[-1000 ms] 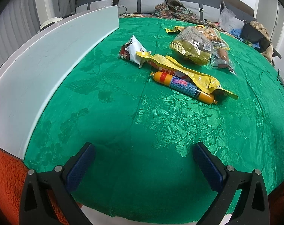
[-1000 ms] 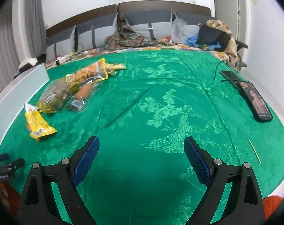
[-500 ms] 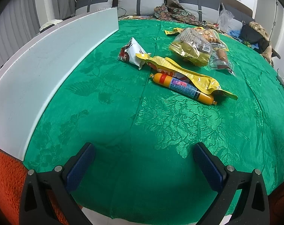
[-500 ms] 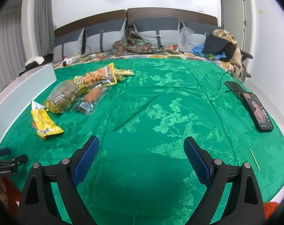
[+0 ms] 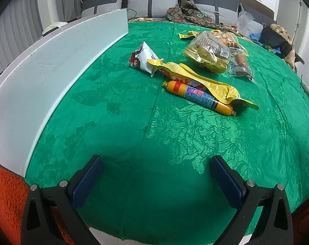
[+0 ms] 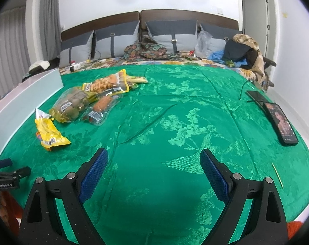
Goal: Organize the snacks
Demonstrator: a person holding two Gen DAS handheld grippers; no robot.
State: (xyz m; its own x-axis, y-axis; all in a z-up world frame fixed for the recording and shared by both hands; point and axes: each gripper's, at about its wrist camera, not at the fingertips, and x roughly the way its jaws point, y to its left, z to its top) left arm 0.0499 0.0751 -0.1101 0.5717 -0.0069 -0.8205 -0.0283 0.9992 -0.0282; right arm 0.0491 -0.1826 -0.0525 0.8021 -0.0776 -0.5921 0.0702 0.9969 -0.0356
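Observation:
Snacks lie scattered on a green patterned cloth (image 5: 154, 134). An orange sausage stick (image 5: 199, 97) rests beside a long yellow packet (image 5: 197, 79), with a white packet (image 5: 143, 59) to their left. Behind them sit a clear bag of brown balls (image 5: 209, 54) and a clear sausage pack (image 5: 240, 65). My left gripper (image 5: 156, 175) hovers open over the near cloth, well short of the sausage stick. In the right wrist view the same snacks sit at the left: yellow packet (image 6: 51, 136), bag of balls (image 6: 71, 105). My right gripper (image 6: 154, 173) is open and holds nothing.
A long white panel (image 5: 52, 71) stands along the cloth's left side. A lit phone (image 6: 281, 123) and a second dark phone (image 6: 256, 97) with a cable lie at the right edge. A thin yellow stick (image 6: 277, 174) lies nearby. Cushions and clothes fill the back.
Both grippers stay open. Each wrist view has tilted up a little, so the snacks sit slightly lower in frame; the snacks themselves have not moved.

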